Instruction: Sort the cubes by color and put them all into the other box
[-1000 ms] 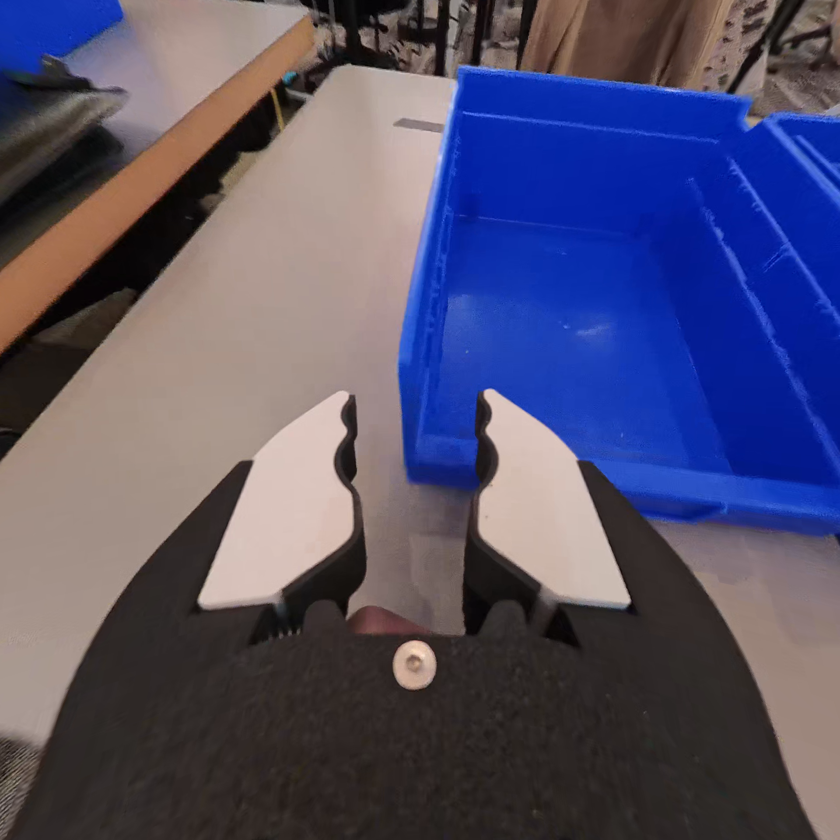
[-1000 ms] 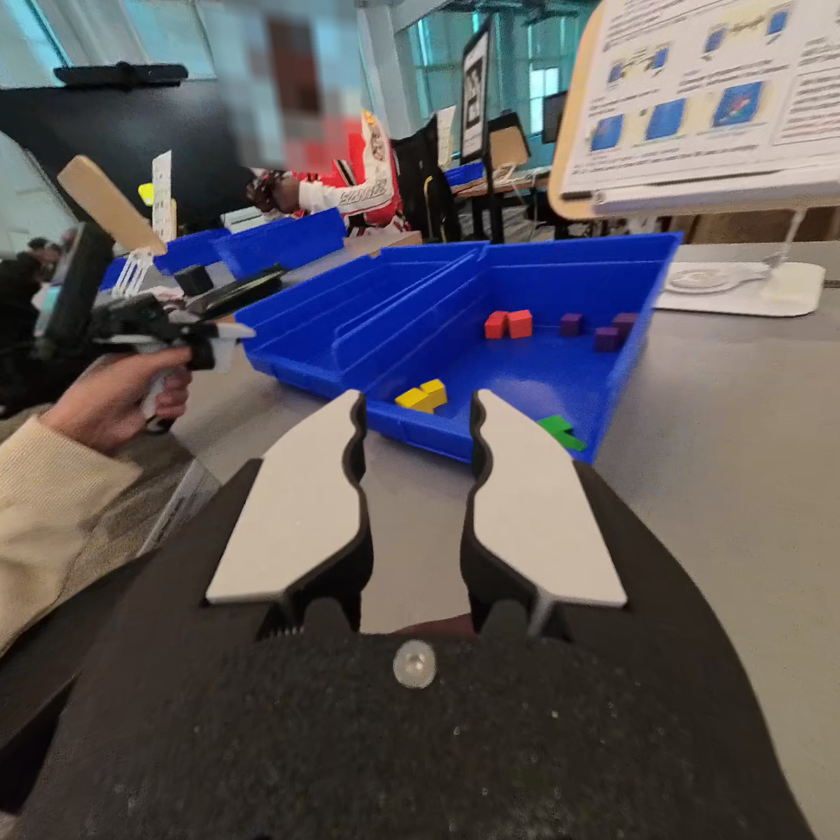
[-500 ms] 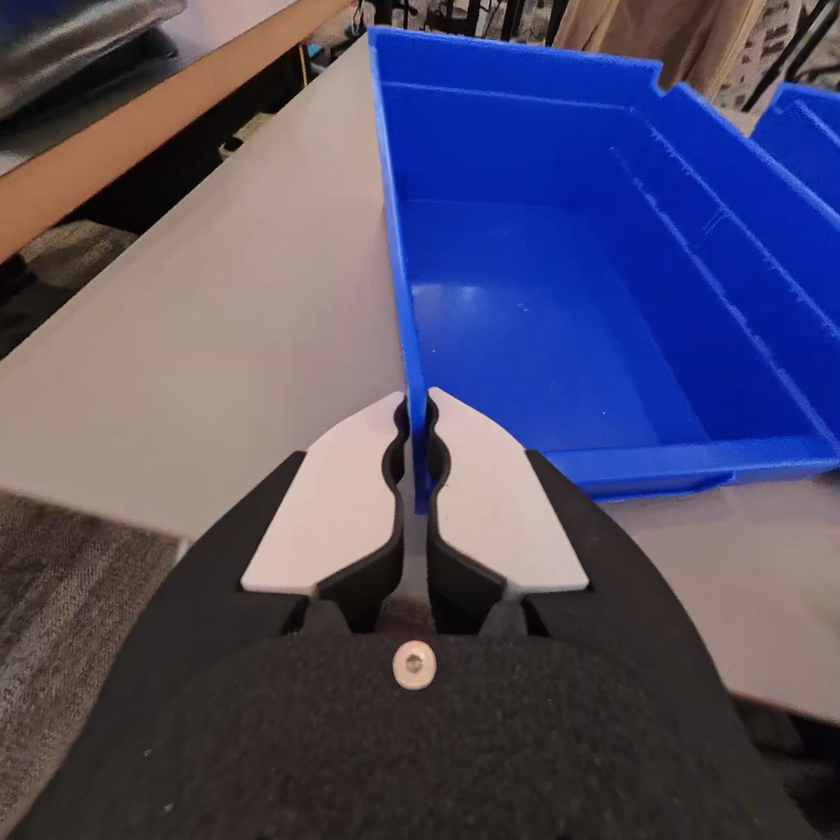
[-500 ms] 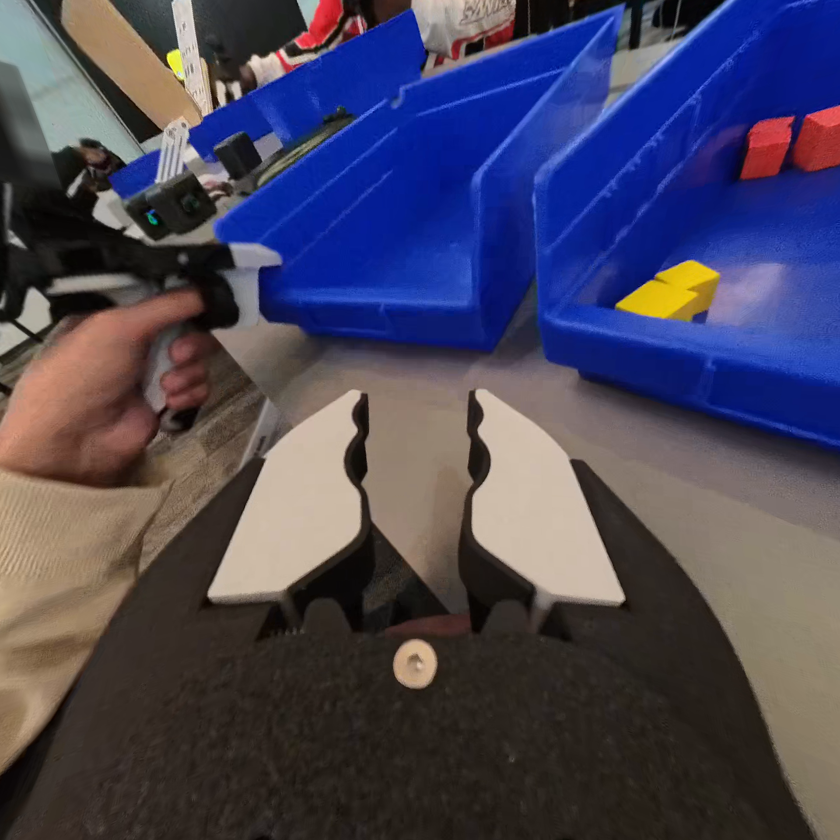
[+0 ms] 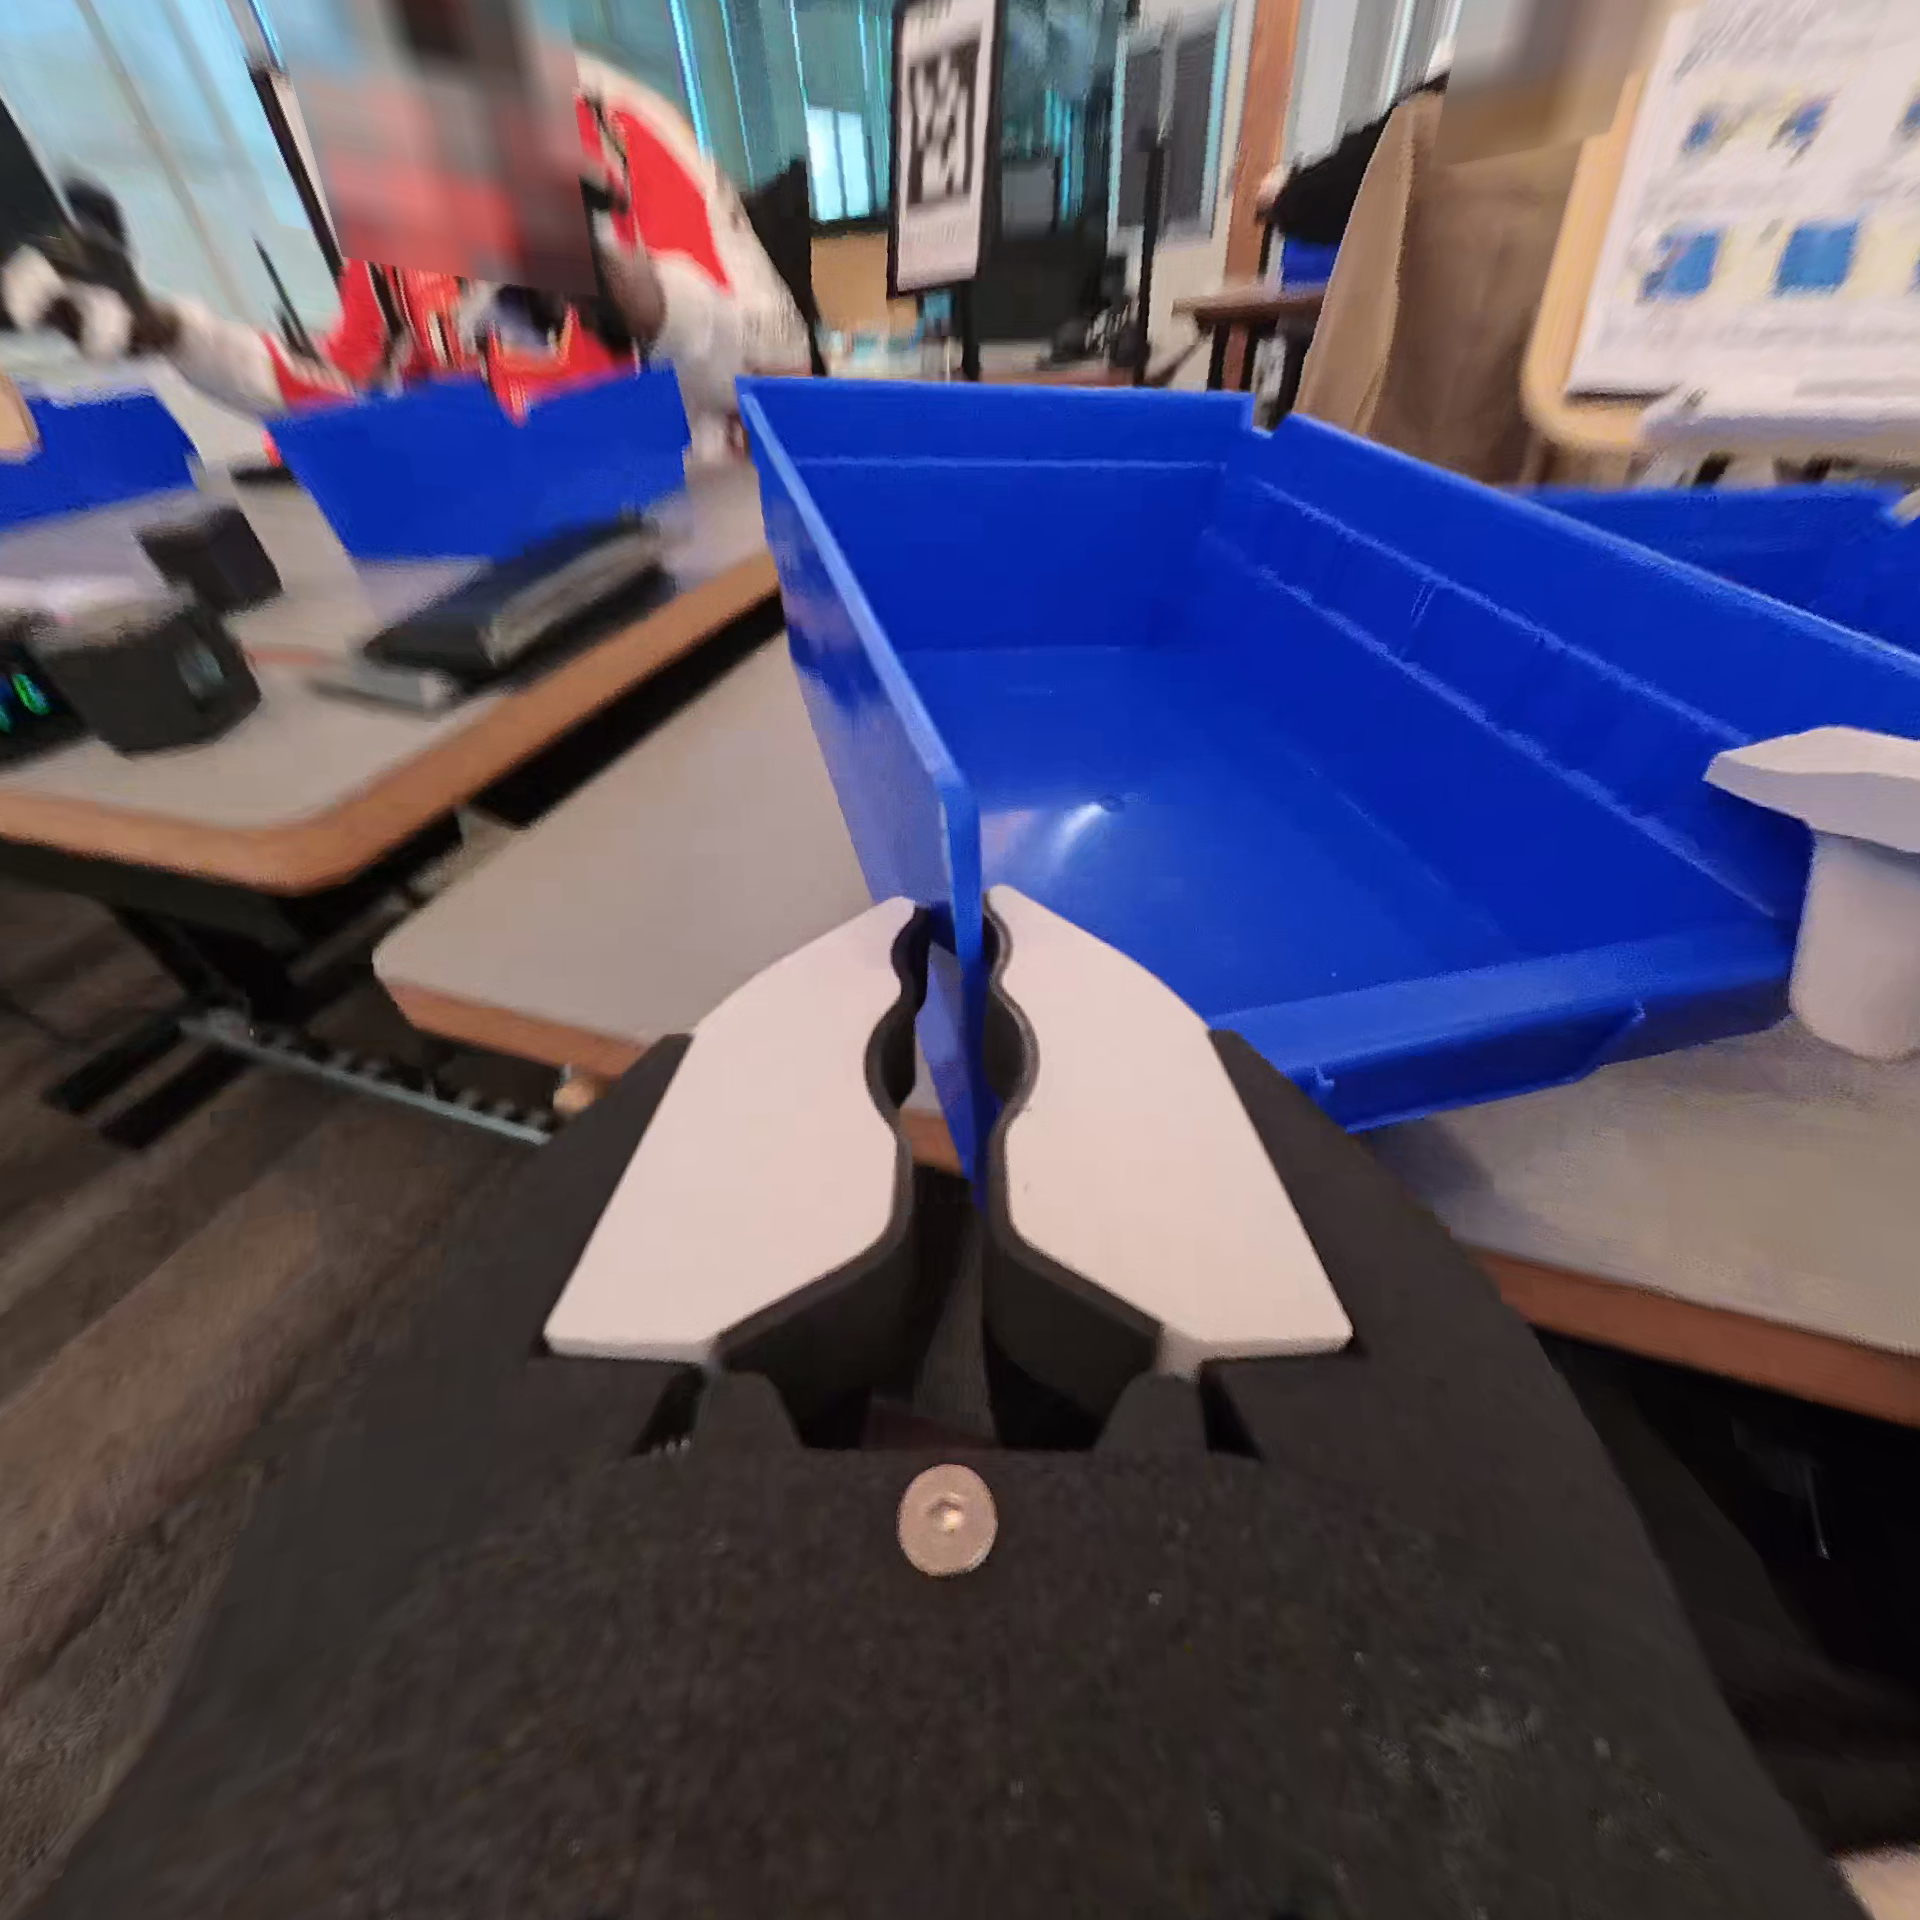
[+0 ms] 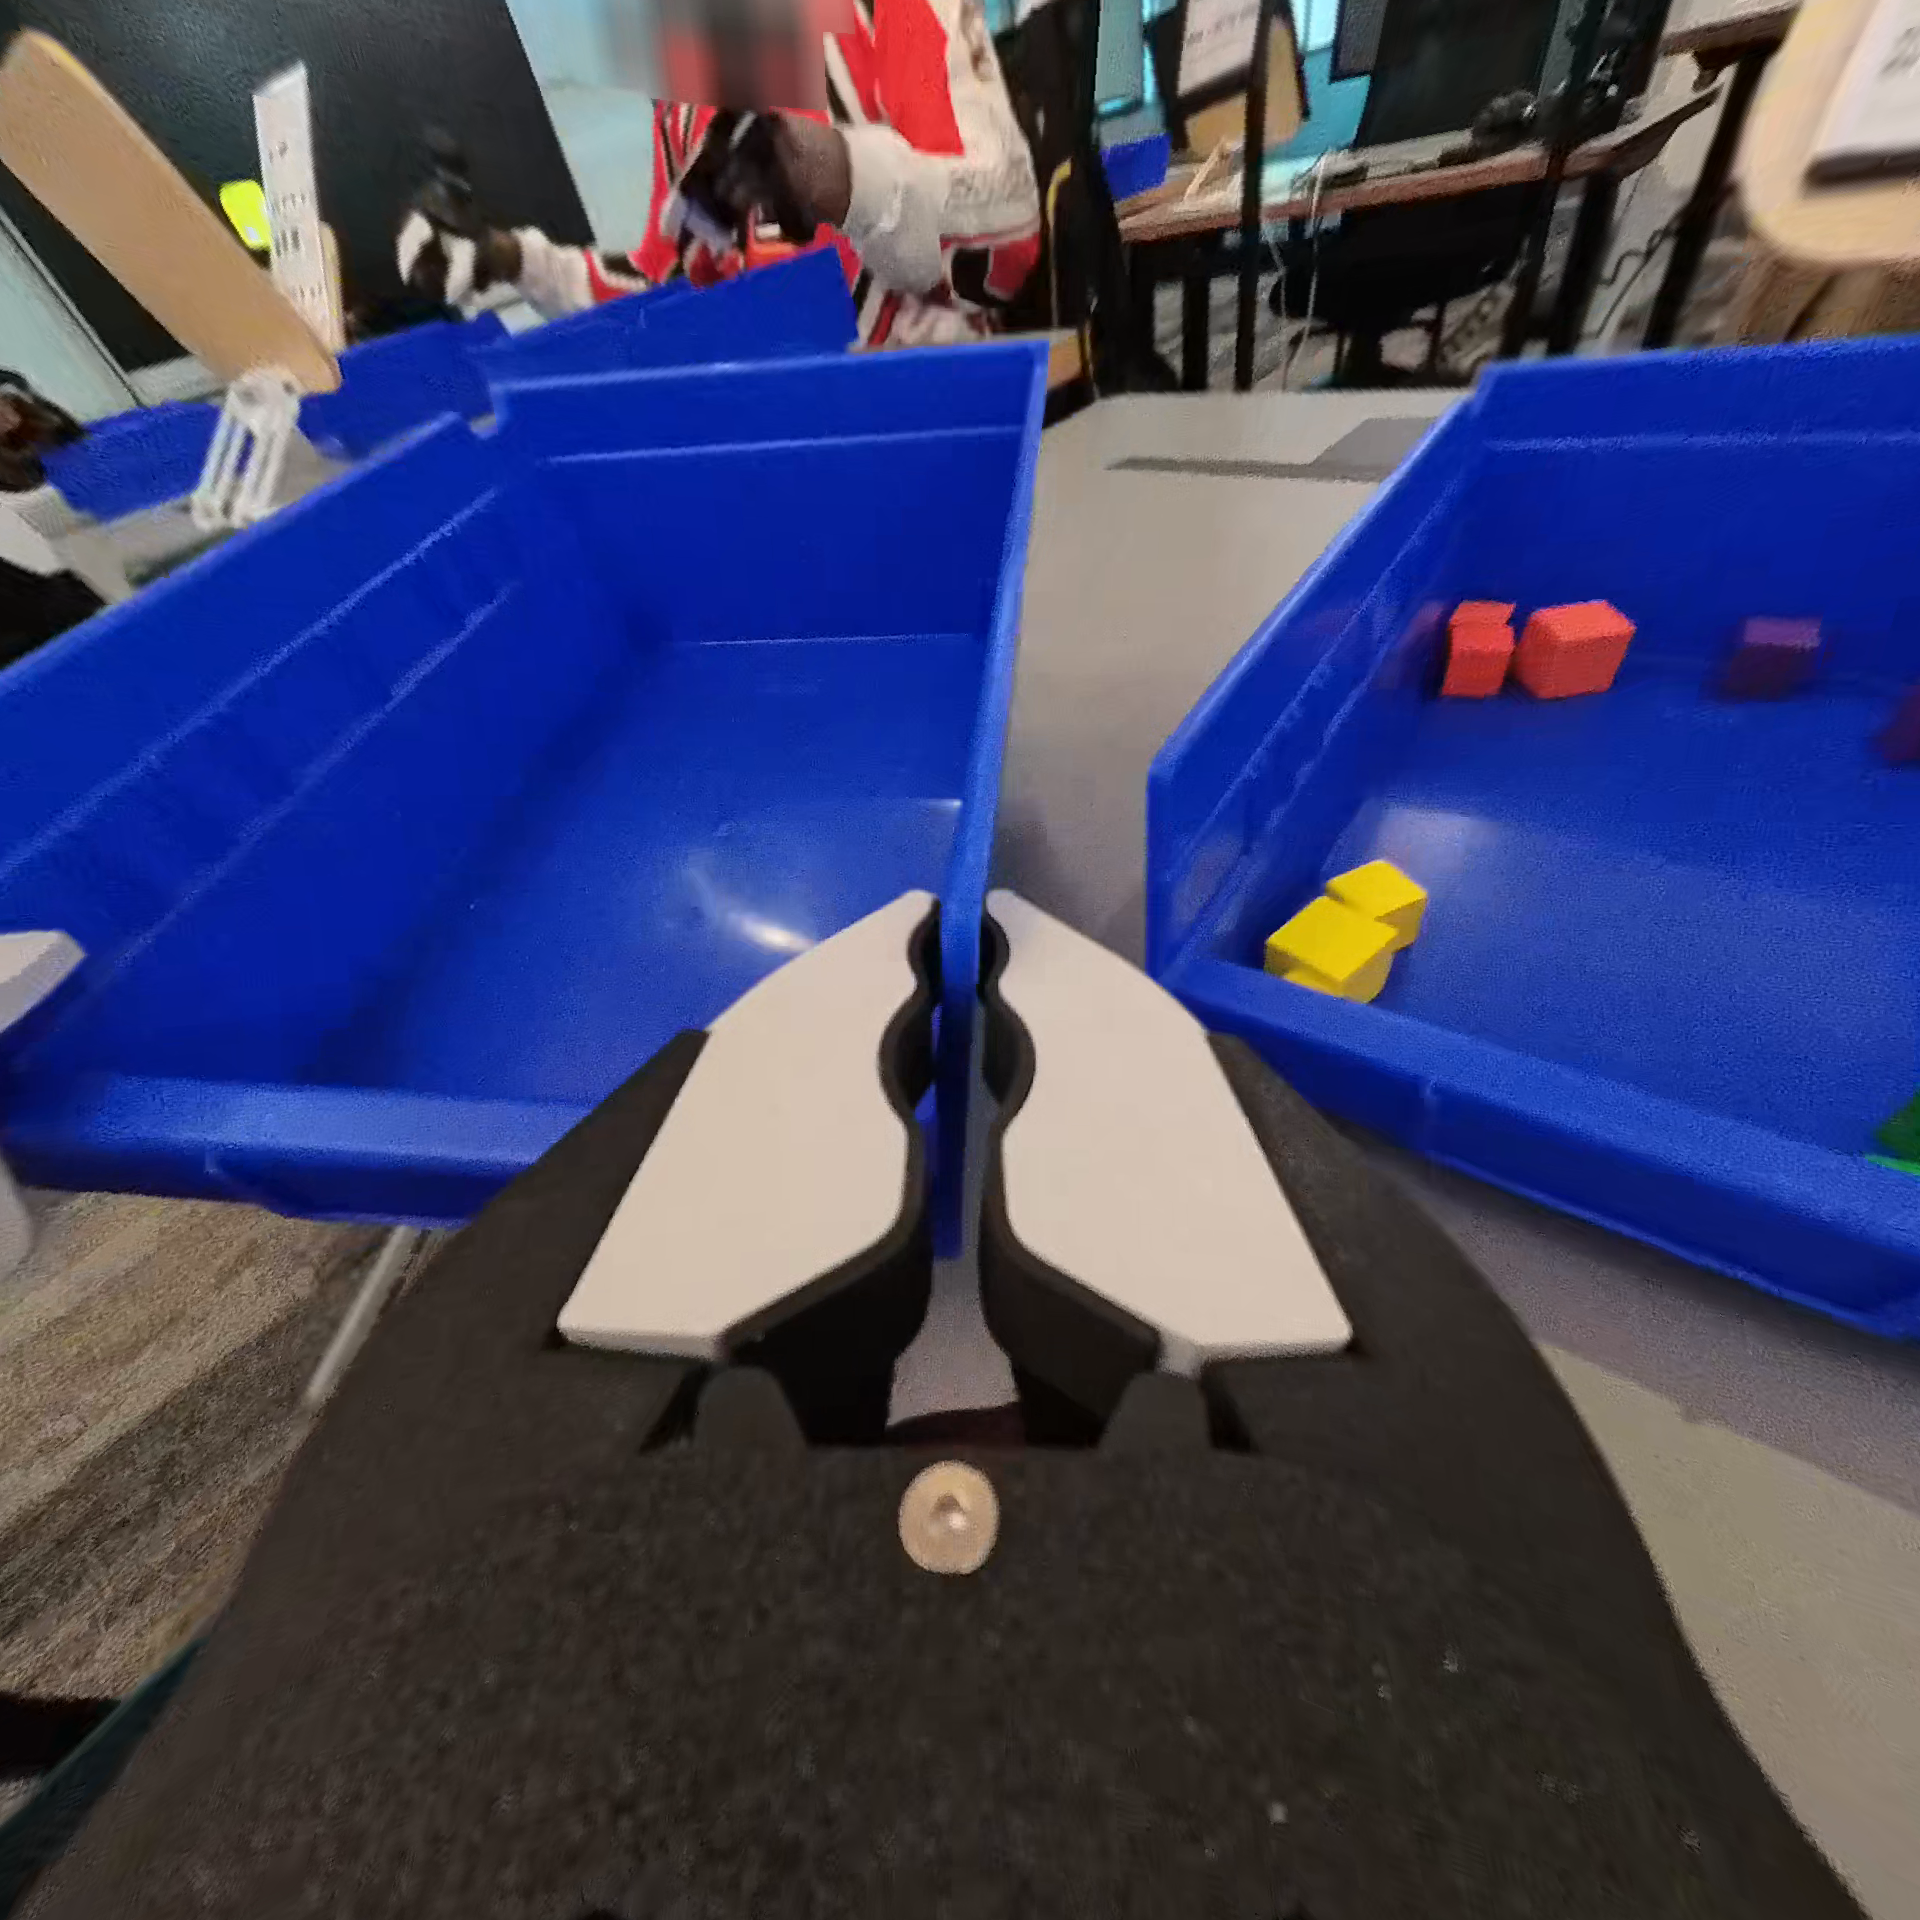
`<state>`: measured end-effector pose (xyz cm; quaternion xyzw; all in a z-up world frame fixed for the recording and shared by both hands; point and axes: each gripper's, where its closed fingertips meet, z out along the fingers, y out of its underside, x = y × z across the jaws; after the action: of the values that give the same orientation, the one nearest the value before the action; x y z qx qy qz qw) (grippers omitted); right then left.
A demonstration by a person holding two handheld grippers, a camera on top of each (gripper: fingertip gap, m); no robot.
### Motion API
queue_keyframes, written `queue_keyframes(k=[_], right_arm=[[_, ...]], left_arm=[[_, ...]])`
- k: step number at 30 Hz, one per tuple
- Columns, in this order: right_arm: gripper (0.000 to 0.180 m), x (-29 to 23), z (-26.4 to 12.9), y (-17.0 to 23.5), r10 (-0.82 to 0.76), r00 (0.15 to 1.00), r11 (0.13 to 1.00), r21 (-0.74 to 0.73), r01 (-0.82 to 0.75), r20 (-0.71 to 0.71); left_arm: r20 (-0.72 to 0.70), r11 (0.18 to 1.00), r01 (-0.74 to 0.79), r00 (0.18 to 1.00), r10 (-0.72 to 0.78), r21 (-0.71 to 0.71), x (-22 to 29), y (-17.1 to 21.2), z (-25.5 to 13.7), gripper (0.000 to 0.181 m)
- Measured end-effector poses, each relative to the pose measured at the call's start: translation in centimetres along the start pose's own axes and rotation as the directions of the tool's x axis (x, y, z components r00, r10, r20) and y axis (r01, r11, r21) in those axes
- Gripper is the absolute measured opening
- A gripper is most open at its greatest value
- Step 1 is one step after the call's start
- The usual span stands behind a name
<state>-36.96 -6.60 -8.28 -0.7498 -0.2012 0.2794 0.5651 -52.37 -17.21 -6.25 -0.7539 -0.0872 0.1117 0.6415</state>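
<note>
An empty blue box (image 5: 1247,831) stands at the near edge of the grey table, its front corner over the edge. My left gripper (image 5: 951,914) is shut on its left wall. My right gripper (image 6: 961,904) is shut on its right wall (image 6: 987,675); its fingertip shows in the left wrist view (image 5: 1829,810). To the right stands a second blue box (image 6: 1558,1174). It holds two red cubes (image 6: 1569,649), two yellow cubes (image 6: 1335,945), purple cubes (image 6: 1771,655) and a green one (image 6: 1901,1138) cut off by the frame edge.
The table's front edge (image 5: 1662,1340) runs just under the grippers, with floor below. A neighbouring table (image 5: 260,810) on the left carries black devices and more blue bins (image 5: 468,468). A person in red and white is at the back (image 6: 935,187). A board on a stand (image 5: 1766,208) is at the far right. The grippers' ends are close to 20 cm from one another.
My left gripper closed on the empty box's left wall. My right gripper swung left from the cube box and closed on the right wall. Both views now look more level.
</note>
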Motion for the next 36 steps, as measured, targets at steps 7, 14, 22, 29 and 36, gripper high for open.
queue_keyframes(k=[7, 14, 22, 29, 36], right_arm=[[0.003, 6.9, -9.1, -12.0, -0.013, 0.982, 0.956, 0.285, 0.067, -0.188], [0.004, 22.6, -20.7, -16.0, 0.152, 0.909, 0.944, 0.330, -0.016, -0.389], [0.004, 40.8, -31.3, -11.0, 0.198, 0.738, 0.976, 0.200, -0.086, -0.645], [0.004, 51.8, -34.2, -4.5, 0.201, 0.711, 0.978, 0.097, -0.185, -0.673], [0.004, 56.8, -35.2, -1.1, 0.227, 0.688, 0.970, 0.096, -0.224, -0.689]], left_arm=[[-0.214, 0.971, -0.040, 0.973, 0.092, 0.237, 10.3, -12.4, -1.0, 0.009], [-0.529, 0.963, -0.059, 0.826, 0.195, 0.263, 29.9, -17.7, 0.0, 0.012], [-0.716, 0.997, -0.034, 0.694, 0.074, 0.070, 51.8, -9.8, 3.5, 0.007], [-0.719, 0.996, -0.084, 0.693, 0.041, -0.024, 62.1, -2.2, 3.8, 0.008], [-0.783, 0.964, -0.255, 0.613, 0.106, -0.070, 66.4, 2.0, 2.7, 0.015]])
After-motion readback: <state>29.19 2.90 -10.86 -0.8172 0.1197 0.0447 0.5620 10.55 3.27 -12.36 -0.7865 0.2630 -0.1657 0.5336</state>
